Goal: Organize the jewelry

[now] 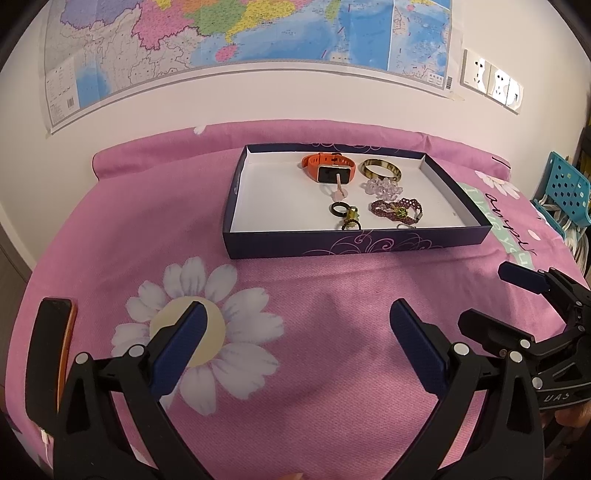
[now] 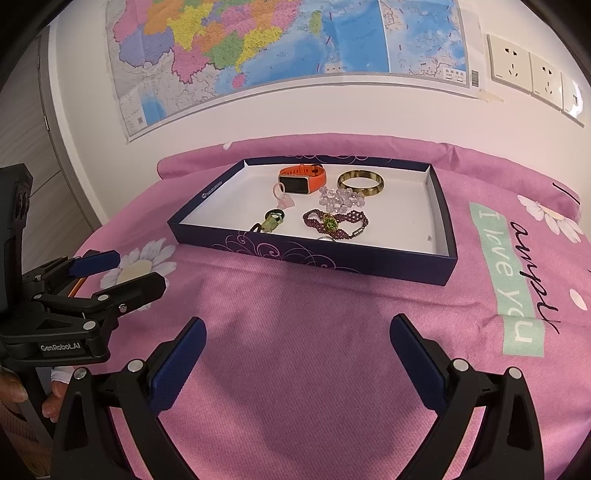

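A dark blue box point(image 1: 332, 246) point(image 2: 314, 255) with a white floor sits on the pink flowered cloth, ahead of both grippers. It holds an orange smartwatch point(image 1: 328, 168) point(image 2: 303, 179), a gold-brown bangle point(image 1: 380, 168) point(image 2: 360, 181), a clear bead bracelet point(image 1: 382, 186) point(image 2: 341, 195), a purple bead bracelet point(image 1: 397, 208) point(image 2: 334, 221), a black ring point(image 1: 339, 209), a green charm point(image 1: 351, 218) point(image 2: 271, 223) and a pink pendant point(image 1: 338, 188) point(image 2: 282, 199). My left gripper point(image 1: 297, 332) point(image 2: 122, 273) is open and empty over the cloth. My right gripper point(image 2: 297, 332) point(image 1: 495, 299) is open and empty beside it.
A black device with an orange edge point(image 1: 48, 350) lies at the near left. A map point(image 1: 240, 33) and wall sockets point(image 1: 493, 79) are on the wall behind. A teal perforated crate point(image 1: 565, 192) stands at the far right. A hand point(image 2: 14, 391) holds the left gripper.
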Demonstrator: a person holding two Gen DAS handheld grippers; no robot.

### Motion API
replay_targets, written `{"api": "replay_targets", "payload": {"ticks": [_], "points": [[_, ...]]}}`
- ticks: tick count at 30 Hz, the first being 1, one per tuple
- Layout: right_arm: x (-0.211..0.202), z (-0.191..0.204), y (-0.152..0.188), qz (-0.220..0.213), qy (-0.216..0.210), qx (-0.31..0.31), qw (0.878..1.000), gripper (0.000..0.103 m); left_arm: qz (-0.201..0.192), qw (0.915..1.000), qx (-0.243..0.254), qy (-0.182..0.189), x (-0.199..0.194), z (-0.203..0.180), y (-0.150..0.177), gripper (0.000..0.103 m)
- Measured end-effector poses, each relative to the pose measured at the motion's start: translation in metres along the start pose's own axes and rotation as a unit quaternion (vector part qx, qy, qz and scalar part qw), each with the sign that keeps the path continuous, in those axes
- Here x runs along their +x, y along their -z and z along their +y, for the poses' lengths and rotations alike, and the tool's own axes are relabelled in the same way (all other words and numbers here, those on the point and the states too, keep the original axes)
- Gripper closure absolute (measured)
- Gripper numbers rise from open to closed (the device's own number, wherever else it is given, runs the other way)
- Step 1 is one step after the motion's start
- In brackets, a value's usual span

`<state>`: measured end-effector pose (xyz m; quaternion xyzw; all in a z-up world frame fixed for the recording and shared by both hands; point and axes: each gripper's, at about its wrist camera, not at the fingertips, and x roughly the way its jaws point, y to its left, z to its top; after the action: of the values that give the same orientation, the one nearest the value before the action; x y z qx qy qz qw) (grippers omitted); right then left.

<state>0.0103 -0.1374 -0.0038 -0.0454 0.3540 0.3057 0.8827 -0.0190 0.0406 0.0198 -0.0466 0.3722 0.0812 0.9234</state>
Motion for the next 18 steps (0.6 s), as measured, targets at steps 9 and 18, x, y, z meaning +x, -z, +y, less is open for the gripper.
{"api": "replay_targets", "payload": {"ticks": [9,18], "points": [[0.0019,-0.0004,-0.0001,0.003,0.0,0.001,1.0,0.007,0.004,1.0,0.002,0.0,0.0028,-0.0007,0.0012,0.005],[0.0019,-0.0012,0.0001,0.003,0.0,0.003,1.0,0.007,0.007,1.0,0.005,0.0,0.0036,-0.0021,0.0024,0.005]]}}
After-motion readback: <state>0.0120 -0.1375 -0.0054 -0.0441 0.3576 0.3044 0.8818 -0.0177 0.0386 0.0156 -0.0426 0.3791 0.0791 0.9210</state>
